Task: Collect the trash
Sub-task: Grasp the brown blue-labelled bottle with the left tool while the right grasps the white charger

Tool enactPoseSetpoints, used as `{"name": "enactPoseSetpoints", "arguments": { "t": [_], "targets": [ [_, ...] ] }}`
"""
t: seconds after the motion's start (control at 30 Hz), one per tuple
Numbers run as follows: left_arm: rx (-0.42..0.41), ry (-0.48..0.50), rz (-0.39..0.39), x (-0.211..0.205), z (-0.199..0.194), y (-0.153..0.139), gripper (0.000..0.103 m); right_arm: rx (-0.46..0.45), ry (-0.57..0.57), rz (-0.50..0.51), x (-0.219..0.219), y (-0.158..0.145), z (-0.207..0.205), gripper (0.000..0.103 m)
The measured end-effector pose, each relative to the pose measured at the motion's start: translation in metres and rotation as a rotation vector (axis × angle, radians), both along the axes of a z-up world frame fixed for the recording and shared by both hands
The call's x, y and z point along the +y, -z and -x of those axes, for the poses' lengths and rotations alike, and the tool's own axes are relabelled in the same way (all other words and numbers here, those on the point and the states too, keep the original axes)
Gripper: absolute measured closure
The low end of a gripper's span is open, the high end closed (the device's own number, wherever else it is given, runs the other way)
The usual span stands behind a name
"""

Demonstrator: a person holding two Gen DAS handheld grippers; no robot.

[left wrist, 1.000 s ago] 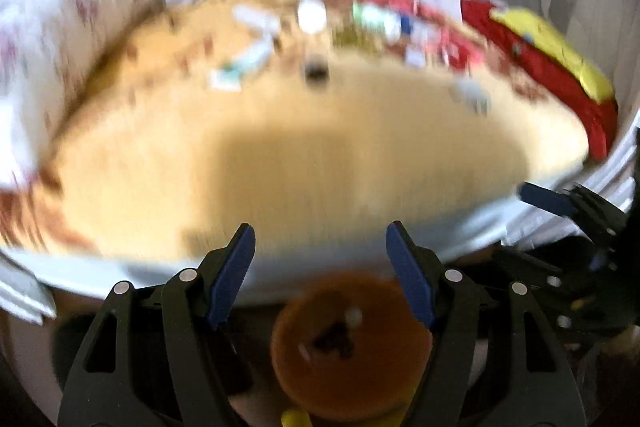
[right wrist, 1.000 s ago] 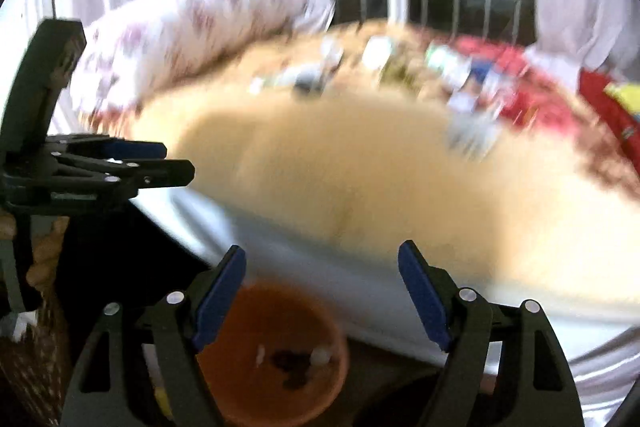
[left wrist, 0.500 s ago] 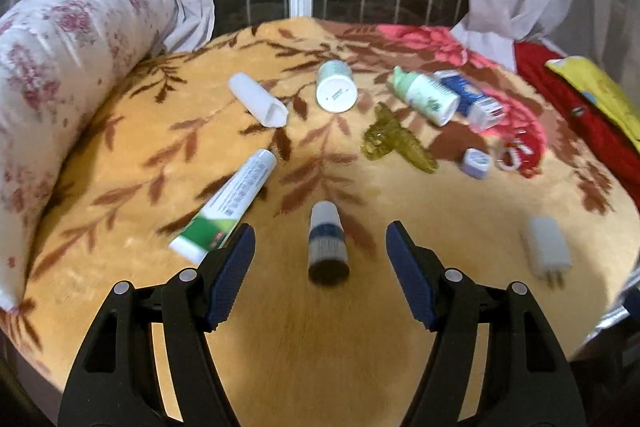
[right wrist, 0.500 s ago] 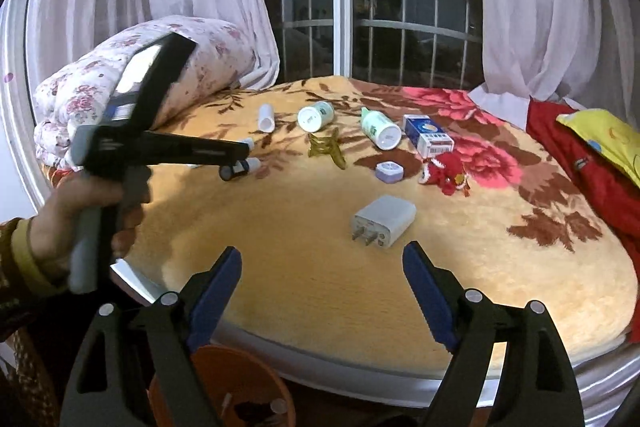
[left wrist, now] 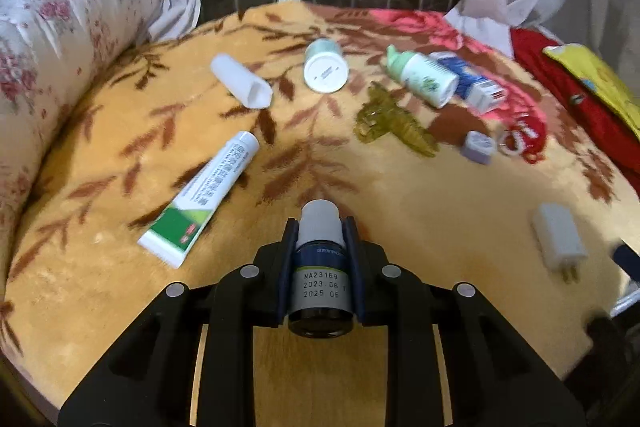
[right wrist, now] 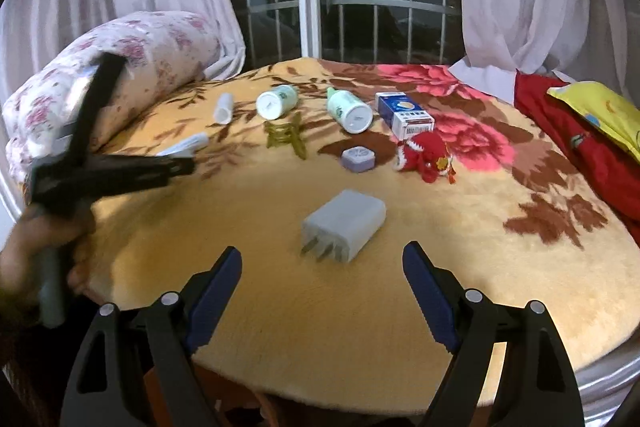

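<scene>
My left gripper [left wrist: 320, 227] is shut on a small dark bottle [left wrist: 320, 279] with a white cap, lying on the yellow blanket [left wrist: 420, 227]. A green-and-white tube [left wrist: 200, 205], a white cap-like tube [left wrist: 242, 81], a white jar [left wrist: 325, 69], a green bottle [left wrist: 422, 77] and a blue box [left wrist: 476, 87] lie beyond it. My right gripper [right wrist: 322, 263] is open and empty, just short of a white charger plug [right wrist: 346, 225]. The left gripper also shows in the right wrist view [right wrist: 120, 167], at the left.
A floral bolster [right wrist: 120, 67] lines the bed's left side. A green hair claw [right wrist: 286, 137], a lilac case [right wrist: 358, 159] and a red toy [right wrist: 426, 155] lie mid-bed. Red and yellow cloth [right wrist: 580, 131] is at the right. Window and curtains stand behind.
Both grippers rose from the orange bin below the bed edge to the bed top. My left gripper then closed on the small dark bottle. My right gripper moved nearer the charger.
</scene>
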State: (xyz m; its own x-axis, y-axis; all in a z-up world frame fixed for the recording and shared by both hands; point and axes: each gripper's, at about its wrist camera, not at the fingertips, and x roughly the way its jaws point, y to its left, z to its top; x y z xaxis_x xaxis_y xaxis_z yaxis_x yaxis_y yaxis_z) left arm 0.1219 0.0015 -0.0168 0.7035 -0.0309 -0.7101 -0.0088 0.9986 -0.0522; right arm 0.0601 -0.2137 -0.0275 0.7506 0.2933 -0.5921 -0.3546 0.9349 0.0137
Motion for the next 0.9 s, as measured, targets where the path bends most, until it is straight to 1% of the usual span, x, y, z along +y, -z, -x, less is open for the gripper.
{"name": "enactPoseSetpoints", "arguments": {
  "t": [0.1,0.2,0.37,0.4,0.43,0.47,0.5,0.53,0.7,0.9],
  "targets": [
    [-0.032,0.008,0.010,0.002,0.018,-0.011,0.081,0.000,0.028,0.020,0.007,0.000,-0.017,0.022],
    [-0.054,0.012,0.026,0.006,0.032,-0.018,0.081,0.037,0.057,0.015,0.016,0.003,-0.040,0.022],
    [-0.055,0.016,0.037,0.011,0.043,-0.018,0.081,0.091,0.122,0.051,0.026,0.015,-0.066,0.022],
    [-0.052,0.017,0.038,0.011,0.044,-0.017,0.081,0.101,0.130,0.051,0.026,0.016,-0.069,0.026],
    [-0.051,0.018,0.039,0.011,0.046,-0.016,0.081,0.126,0.134,0.048,0.026,0.021,-0.073,0.039],
    [-0.051,0.018,0.040,0.012,0.047,-0.015,0.081,0.149,0.136,0.051,0.026,0.024,-0.076,0.046],
    [-0.050,0.019,0.042,0.012,0.049,-0.014,0.081,0.158,0.131,0.046,0.025,0.026,-0.077,0.050],
    [-0.048,0.021,0.042,0.012,0.049,-0.013,0.081,0.155,0.131,0.034,0.024,0.026,-0.075,0.050],
    [-0.053,0.040,0.041,0.006,0.060,-0.010,0.081,0.131,0.100,0.010,0.020,0.018,-0.061,0.051],
    [-0.054,0.067,0.038,-0.002,0.080,-0.010,0.081,0.090,0.051,0.003,0.025,0.003,-0.032,0.051]
  ]
}}
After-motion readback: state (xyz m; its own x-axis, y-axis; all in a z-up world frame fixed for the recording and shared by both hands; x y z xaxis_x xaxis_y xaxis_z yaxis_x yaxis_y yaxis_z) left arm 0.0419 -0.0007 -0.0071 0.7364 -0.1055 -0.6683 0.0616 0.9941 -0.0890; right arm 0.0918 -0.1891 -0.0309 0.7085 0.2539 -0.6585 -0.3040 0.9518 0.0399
